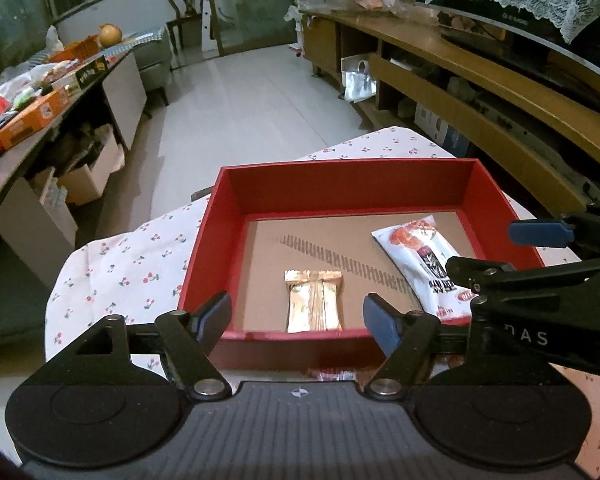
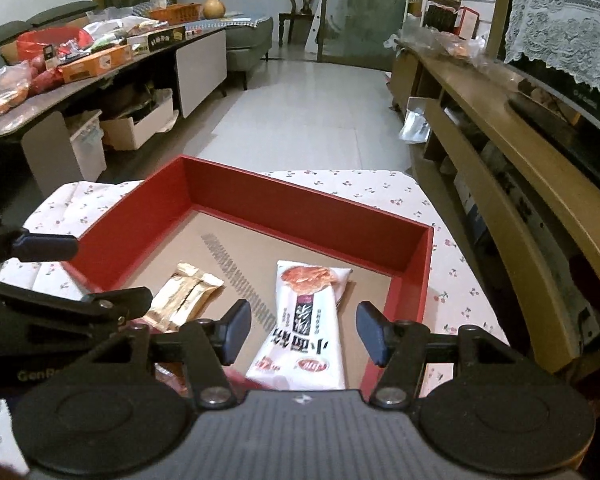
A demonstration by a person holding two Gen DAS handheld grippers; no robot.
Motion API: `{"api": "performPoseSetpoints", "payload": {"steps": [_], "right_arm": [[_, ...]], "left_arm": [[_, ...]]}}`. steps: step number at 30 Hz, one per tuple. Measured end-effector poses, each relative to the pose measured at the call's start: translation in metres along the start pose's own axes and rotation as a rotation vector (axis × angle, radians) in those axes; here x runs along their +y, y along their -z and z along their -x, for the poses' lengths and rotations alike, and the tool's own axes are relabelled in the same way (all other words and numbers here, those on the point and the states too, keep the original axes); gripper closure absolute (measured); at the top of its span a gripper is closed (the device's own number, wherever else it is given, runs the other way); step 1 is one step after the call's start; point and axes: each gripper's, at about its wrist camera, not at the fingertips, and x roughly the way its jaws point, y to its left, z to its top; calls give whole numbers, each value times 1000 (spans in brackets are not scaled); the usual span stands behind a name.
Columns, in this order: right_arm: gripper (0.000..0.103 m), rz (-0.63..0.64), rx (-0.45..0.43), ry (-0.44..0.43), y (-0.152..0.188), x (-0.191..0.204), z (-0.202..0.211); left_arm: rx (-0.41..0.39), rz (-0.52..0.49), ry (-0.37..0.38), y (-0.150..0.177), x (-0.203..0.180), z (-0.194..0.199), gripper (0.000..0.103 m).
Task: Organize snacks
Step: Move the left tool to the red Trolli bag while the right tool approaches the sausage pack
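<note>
Hovering with jaws spread and empty, both grippers, left gripper (image 1: 296, 316) and right gripper (image 2: 303, 330), risked colliding over the red box (image 1: 380, 170), nudging its packets.

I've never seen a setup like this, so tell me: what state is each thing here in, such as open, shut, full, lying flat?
Red box: lidless, open on top, mostly bare inside.
Gold packet: sealed, lying flat in the box.
White packet: sealed, lying flat in the box, beside the gold one.
Left tongs: open, holding nothing.
Right tongs: open, holding nothing, over the white packet.
Cloth: spread under the box.
</note>
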Motion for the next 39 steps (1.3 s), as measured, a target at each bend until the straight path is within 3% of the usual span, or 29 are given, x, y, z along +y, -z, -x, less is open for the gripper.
{"api": "performPoseSetpoints", "payload": {"steps": [28,39], "right_arm": [[41,34,21,-46,39,25,37],[32,127,98,-139,63,39,40]], "left_arm": [[14,-26,-23,45,3,40,22],[98,50,-23,65,34,36,17]]}}
